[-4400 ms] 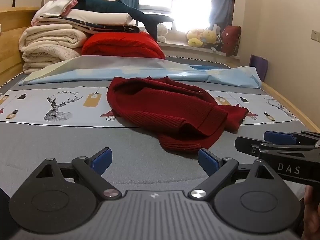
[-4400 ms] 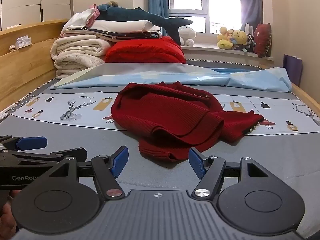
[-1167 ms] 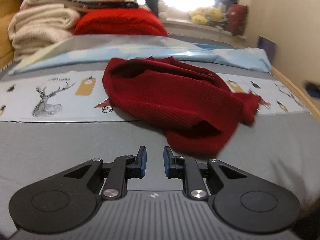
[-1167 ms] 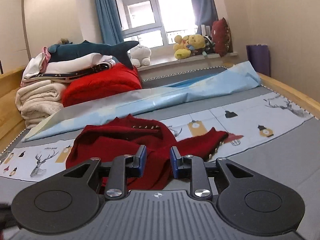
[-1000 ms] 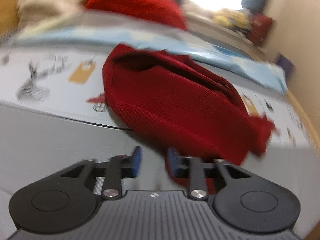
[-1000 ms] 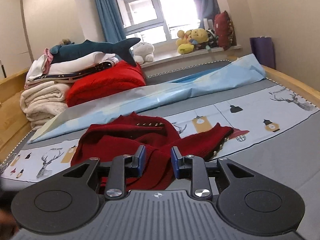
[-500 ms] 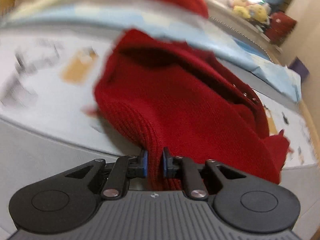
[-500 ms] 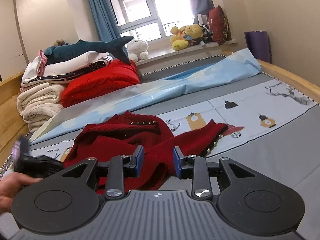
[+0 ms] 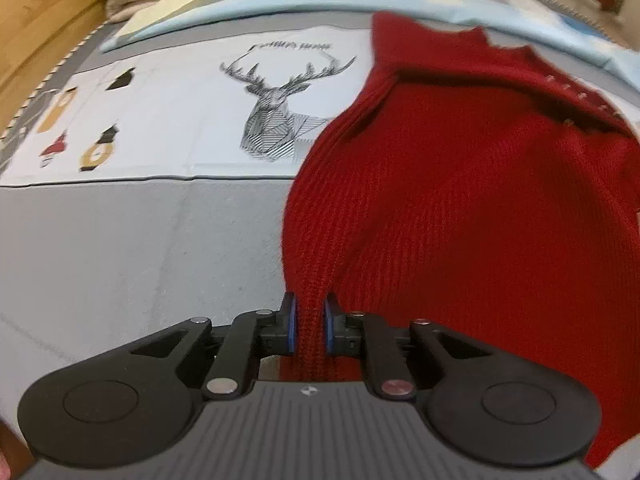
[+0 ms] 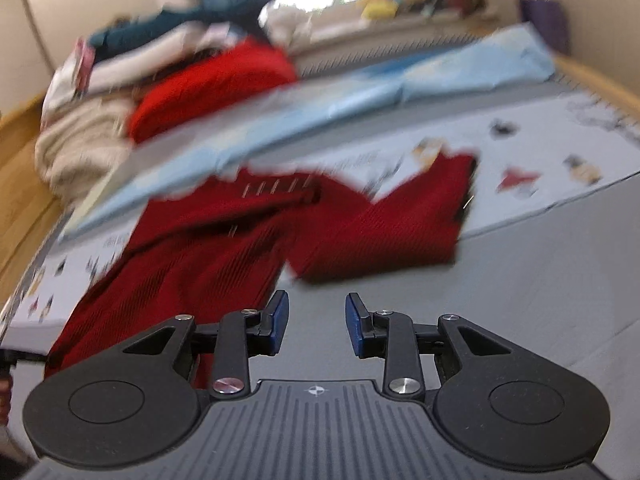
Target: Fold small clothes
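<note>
A dark red knitted sweater (image 9: 480, 200) lies on the bed, its near edge drawn out toward the left wrist camera. My left gripper (image 9: 308, 312) pinches a ribbed fold of that edge between its blue pads; the jaws are opening slightly with the knit still pressed between them. In the right wrist view the sweater (image 10: 200, 248) stretches toward the lower left, and one sleeve (image 10: 400, 232) lies to the right. My right gripper (image 10: 316, 316) hovers open over the grey sheet just in front of the sleeve, nothing between its fingers.
The bed has a grey sheet (image 9: 120, 260) with a printed strip showing a deer (image 9: 280, 120). A light blue cover (image 10: 360, 92), a red cushion (image 10: 212, 92) and stacked blankets (image 10: 80, 148) lie at the far end. A wooden bed frame (image 9: 40, 20) runs along the left.
My left gripper moved in on the sweater's near edge, closed on it and dragged it left, stretching the knit. My right gripper dipped toward the sleeve, its view now blurred and tilted.
</note>
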`<state>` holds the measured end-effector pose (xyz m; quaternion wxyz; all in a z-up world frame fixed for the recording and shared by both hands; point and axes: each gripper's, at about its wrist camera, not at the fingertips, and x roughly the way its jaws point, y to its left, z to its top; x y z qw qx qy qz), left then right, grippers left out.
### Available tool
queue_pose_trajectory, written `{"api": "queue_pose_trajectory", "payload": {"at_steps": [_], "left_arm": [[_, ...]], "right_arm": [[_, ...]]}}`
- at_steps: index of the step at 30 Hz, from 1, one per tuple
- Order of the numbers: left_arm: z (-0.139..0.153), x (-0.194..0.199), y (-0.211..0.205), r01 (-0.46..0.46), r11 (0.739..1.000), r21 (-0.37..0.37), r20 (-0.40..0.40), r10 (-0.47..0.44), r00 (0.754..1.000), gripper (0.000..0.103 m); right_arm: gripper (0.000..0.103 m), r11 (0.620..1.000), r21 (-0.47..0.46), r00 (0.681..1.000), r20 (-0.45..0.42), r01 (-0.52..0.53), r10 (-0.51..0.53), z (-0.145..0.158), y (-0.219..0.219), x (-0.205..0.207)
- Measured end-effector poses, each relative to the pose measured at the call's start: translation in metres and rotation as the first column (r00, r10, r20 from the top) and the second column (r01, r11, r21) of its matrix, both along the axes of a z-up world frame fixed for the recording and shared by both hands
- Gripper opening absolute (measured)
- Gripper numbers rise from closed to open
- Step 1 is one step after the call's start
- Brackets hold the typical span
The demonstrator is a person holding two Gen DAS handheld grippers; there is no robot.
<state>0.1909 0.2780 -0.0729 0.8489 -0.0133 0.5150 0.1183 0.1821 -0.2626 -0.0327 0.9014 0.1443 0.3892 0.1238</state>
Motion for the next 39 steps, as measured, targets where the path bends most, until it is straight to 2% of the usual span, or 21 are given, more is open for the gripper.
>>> {"api": "queue_pose_trajectory", "payload": {"at_steps": [2, 5, 6, 7, 9, 11, 14, 15, 17, 18, 19, 22, 26, 27, 29, 30, 32, 33, 36, 38, 39], "left_arm": [[0.006, -0.001, 0.011, -0.002, 0.999, -0.053, 0.028, 0.004, 1.000, 0.020], [0.009, -0.013, 0.031, -0.053, 0.990, -0.128, 0.049, 0.060, 0.997, 0.024], [0.009, -0.015, 0.039, -0.067, 0.985, -0.158, 0.048, 0.075, 0.996, 0.031], [0.009, -0.016, 0.047, -0.084, 0.980, -0.181, 0.048, 0.095, 0.994, 0.038], [0.008, -0.016, 0.065, -0.128, 0.963, -0.235, 0.064, 0.147, 0.987, 0.038], [0.006, -0.018, 0.082, -0.169, 0.936, -0.308, 0.074, 0.201, 0.977, 0.038], [-0.003, -0.018, 0.098, -0.218, 0.906, -0.363, 0.054, 0.255, 0.966, 0.038], [-0.006, -0.016, 0.100, -0.226, 0.903, -0.366, 0.048, 0.261, 0.964, 0.038], [-0.012, -0.010, 0.103, -0.231, 0.902, -0.365, 0.038, 0.263, 0.964, 0.038], [-0.014, -0.006, 0.103, -0.233, 0.904, -0.360, 0.032, 0.261, 0.965, 0.038], [-0.017, -0.003, 0.103, -0.233, 0.905, -0.356, 0.025, 0.259, 0.966, 0.038], [-0.023, 0.007, 0.097, -0.225, 0.910, -0.349, 0.004, 0.241, 0.970, 0.038], [-0.020, 0.015, 0.074, -0.150, 0.925, -0.350, 0.008, 0.163, 0.987, 0.038], [-0.019, 0.017, 0.066, -0.125, 0.927, -0.354, 0.006, 0.136, 0.991, 0.039], [-0.019, 0.021, 0.050, -0.078, 0.934, -0.350, 0.000, 0.083, 0.997, 0.042], [-0.019, 0.022, 0.043, -0.057, 0.940, -0.337, -0.005, 0.059, 0.998, 0.046], [-0.018, 0.024, 0.031, -0.026, 0.957, -0.289, -0.008, 0.025, 1.000, 0.050], [-0.018, 0.024, 0.029, -0.025, 0.961, -0.277, -0.009, 0.023, 1.000, 0.051], [-0.019, 0.022, 0.037, -0.080, 0.955, -0.284, -0.029, 0.075, 0.997, 0.051], [-0.020, 0.020, 0.046, -0.131, 0.955, -0.267, -0.040, 0.125, 0.991, 0.051], [-0.022, 0.018, 0.049, -0.151, 0.955, -0.256, -0.047, 0.144, 0.989, 0.051]], "right_arm": [[0.033, 0.998, 0.008, 0.997, -0.055, -0.058, 0.059, -0.013, 0.024, 0.009], [0.033, 0.993, 0.042, 0.986, -0.117, -0.113, 0.117, -0.033, 0.062, 0.023], [0.033, 0.992, 0.054, 0.983, -0.142, -0.114, 0.121, -0.042, 0.075, 0.029], [0.033, 0.992, 0.065, 0.979, -0.167, -0.108, 0.117, -0.051, 0.084, 0.034], [0.033, 0.994, 0.087, 0.970, -0.227, -0.067, 0.086, -0.069, 0.099, 0.047], [0.033, 0.993, 0.115, 0.956, -0.288, -0.025, 0.057, -0.086, 0.112, 0.058], [0.033, 0.994, 0.111, 0.952, -0.306, 0.012, 0.023, -0.097, 0.125, 0.063], [0.029, 0.995, 0.104, 0.953, -0.303, 0.004, 0.028, -0.097, 0.131, 0.065], [0.013, 0.999, 0.034, 0.952, -0.303, -0.023, 0.032, -0.097, 0.140, 0.068], [0.009, 0.999, 0.019, 0.952, -0.303, -0.037, 0.041, -0.099, 0.140, 0.070], [0.006, 0.999, 0.031, 0.954, -0.297, -0.043, 0.050, -0.098, 0.137, 0.071], [0.004, 0.999, 0.017, 0.967, -0.253, -0.035, 0.038, -0.083, 0.116, 0.072], [0.003, 0.999, -0.007, 0.984, -0.173, 0.040, -0.041, -0.037, 0.043, 0.077], [0.000, 0.999, -0.029, 0.985, -0.169, 0.039, -0.044, -0.030, 0.025, 0.079], [0.000, 0.970, -0.221, 0.987, -0.100, 0.100, -0.124, -0.019, -0.002, 0.081], [0.000, 0.961, -0.246, 0.984, -0.087, 0.130, -0.156, -0.016, -0.022, 0.084], [0.000, 0.966, -0.160, 0.969, -0.114, 0.200, -0.220, -0.018, -0.063, 0.088], [0.000, 0.973, -0.115, 0.969, -0.127, 0.199, -0.213, -0.020, -0.073, 0.087], [0.005, 0.996, 0.008, 0.984, -0.156, 0.094, -0.092, -0.037, -0.065, 0.077], [0.025, 0.998, 0.062, 0.976, -0.218, -0.003, 0.017, -0.054, -0.045, 0.074], [0.043, 0.996, 0.076, 0.963, -0.261, -0.053, 0.071, -0.061, -0.033, 0.076]]}}
